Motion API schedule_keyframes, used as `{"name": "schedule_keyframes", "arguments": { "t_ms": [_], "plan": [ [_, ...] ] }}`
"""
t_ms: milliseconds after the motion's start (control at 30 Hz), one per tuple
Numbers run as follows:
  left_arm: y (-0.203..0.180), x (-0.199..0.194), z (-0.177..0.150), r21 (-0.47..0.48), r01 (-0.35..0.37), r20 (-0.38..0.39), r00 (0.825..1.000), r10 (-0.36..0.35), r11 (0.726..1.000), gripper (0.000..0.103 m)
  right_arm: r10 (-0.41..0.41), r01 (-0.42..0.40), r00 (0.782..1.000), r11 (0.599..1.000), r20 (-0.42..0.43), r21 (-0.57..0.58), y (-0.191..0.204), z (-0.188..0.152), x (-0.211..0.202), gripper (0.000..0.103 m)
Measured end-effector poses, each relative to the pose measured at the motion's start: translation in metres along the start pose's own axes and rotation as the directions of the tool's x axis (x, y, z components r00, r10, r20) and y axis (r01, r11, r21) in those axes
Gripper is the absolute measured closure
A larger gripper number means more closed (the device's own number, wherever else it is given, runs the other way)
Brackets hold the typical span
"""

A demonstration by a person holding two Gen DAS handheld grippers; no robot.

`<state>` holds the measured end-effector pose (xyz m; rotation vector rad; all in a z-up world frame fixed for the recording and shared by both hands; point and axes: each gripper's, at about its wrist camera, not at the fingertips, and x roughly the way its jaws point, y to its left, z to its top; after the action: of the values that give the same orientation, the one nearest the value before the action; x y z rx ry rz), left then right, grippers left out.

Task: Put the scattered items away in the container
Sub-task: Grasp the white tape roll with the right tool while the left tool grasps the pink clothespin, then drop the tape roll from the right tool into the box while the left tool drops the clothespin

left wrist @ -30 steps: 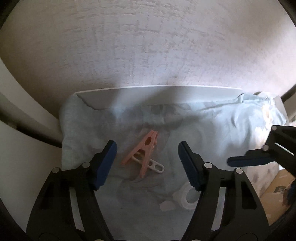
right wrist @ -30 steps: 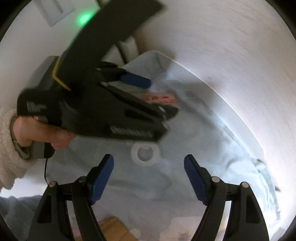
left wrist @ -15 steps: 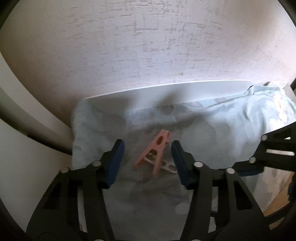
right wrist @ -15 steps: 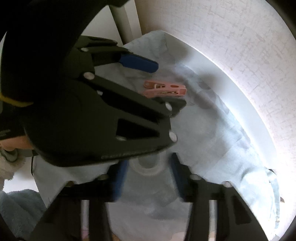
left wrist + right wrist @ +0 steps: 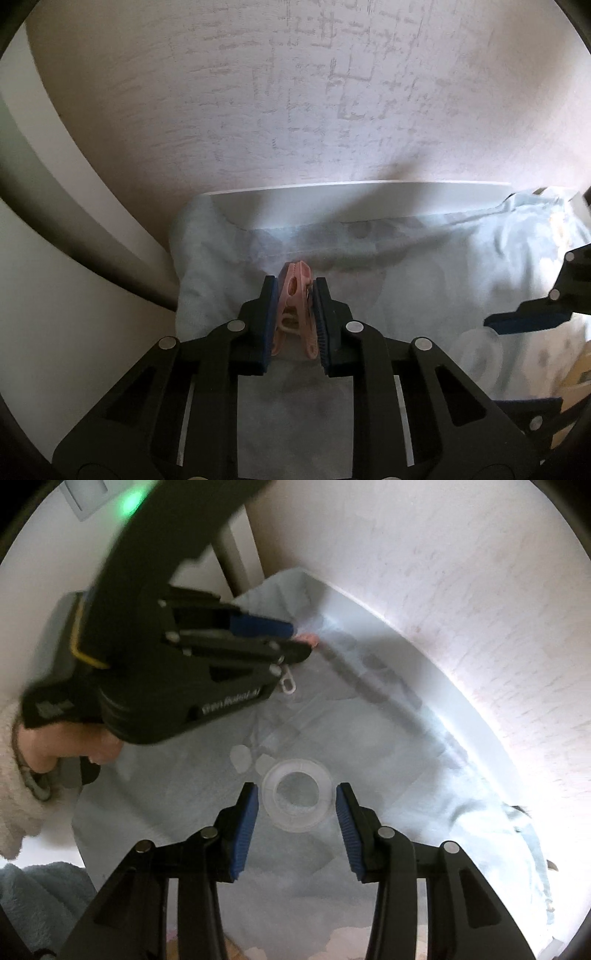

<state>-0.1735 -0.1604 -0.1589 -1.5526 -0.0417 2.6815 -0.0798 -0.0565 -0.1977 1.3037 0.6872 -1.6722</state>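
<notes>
We have the pink clothespin (image 5: 295,306) clamped between the fingers (image 5: 267,325) of our left gripper (image 5: 294,321), its long axis running forward along them, tip pointing toward the wall. Our right gripper (image 5: 293,812) stands open astride the clear tape ring (image 5: 295,794), which lies flat on the pale blue cloth (image 5: 369,775) directly between its fingers (image 5: 246,819). No container shows in either view, so we cannot tell which way the carry goes.

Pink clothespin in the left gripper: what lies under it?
Beneath the pink clothespin, pinched by the left gripper, lies the pale blue cloth. A white clip peeks out in the right wrist view; the gripper hides most of it.
</notes>
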Motion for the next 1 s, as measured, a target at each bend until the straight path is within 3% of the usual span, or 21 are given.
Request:
{"name": "schedule_keyframes", "arguments": {
  "t_ms": [200, 367, 433, 500, 667, 833, 1000],
  "plan": [
    [-0.006, -0.027, 0.008, -0.041, 0.053, 0.031, 0.998, -0.051, 0.998, 0.086, -0.007, 0.006, 0.999, 1.000, 0.039, 0.027, 0.000, -0.004, -0.021, 0.063],
    [-0.024, -0.067, 0.015, -0.023, 0.087, 0.085, 0.993, -0.084, 0.996, 0.086, -0.007, 0.002, 0.997, 0.997, 0.071, 0.081, -0.005, -0.008, -0.040, 0.063],
    [-0.034, -0.084, 0.017, -0.010, 0.100, 0.105, 0.990, -0.098, 0.995, 0.086, -0.010, 0.000, 0.995, 0.994, 0.095, 0.106, -0.028, -0.005, -0.051, 0.063],
    [-0.043, -0.100, 0.017, 0.006, 0.109, 0.122, 0.986, -0.109, 0.994, 0.086, -0.014, -0.001, 0.993, 0.992, 0.119, 0.127, -0.024, -0.030, -0.068, 0.063],
    [-0.010, -0.160, -0.007, 0.059, 0.141, 0.166, 0.975, -0.149, 0.988, 0.086, -0.050, 0.017, 0.982, 0.984, 0.185, 0.177, -0.018, -0.042, -0.114, 0.063],
    [-0.049, -0.213, -0.038, 0.129, 0.205, 0.171, 0.959, -0.226, 0.970, 0.086, -0.108, 0.058, 0.966, 0.976, 0.235, 0.209, -0.006, -0.074, -0.154, 0.063],
    [-0.096, -0.224, -0.067, 0.176, 0.290, 0.106, 0.944, -0.311, 0.941, 0.086, -0.156, 0.099, 0.959, 0.967, 0.236, 0.236, 0.012, -0.127, -0.191, 0.063]
  ]
}}
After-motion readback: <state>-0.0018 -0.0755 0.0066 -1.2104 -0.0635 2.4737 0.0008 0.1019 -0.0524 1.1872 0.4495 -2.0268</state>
